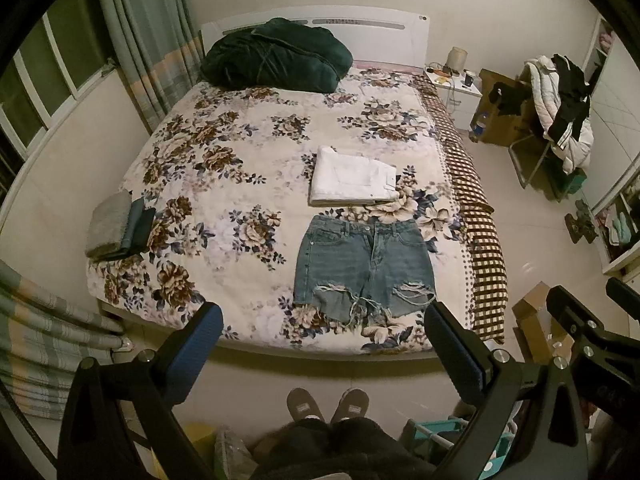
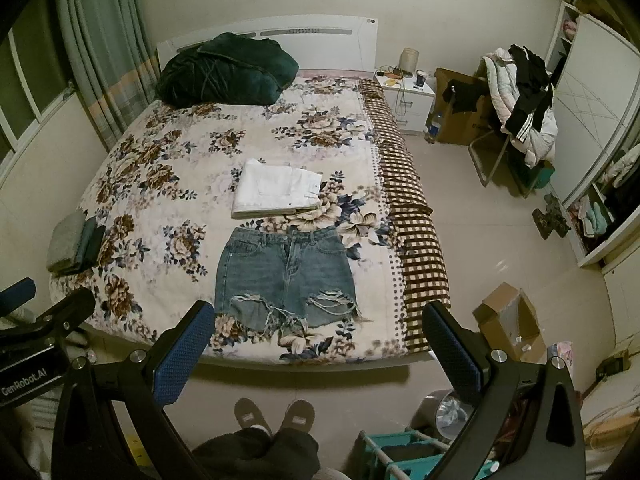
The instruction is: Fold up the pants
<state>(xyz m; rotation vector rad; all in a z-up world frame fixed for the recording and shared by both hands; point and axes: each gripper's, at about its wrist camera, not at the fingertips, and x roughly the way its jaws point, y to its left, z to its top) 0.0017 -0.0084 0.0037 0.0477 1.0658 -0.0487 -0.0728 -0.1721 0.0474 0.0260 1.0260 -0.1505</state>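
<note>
I'm hanging back with both the left gripper [image 1: 324, 344] and right gripper [image 2: 320, 344] wide and empty, shorts [image 1: 362, 266] flat near the bed [image 1: 224, 152] edge, so I'm thinking grab both hem corners evenly.

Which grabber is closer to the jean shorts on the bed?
Hard to call; perhaps the left. Both hang open, off the foot of the bed. The left gripper faces the jean shorts almost squarely; the right gripper sits slightly to their right.
</note>
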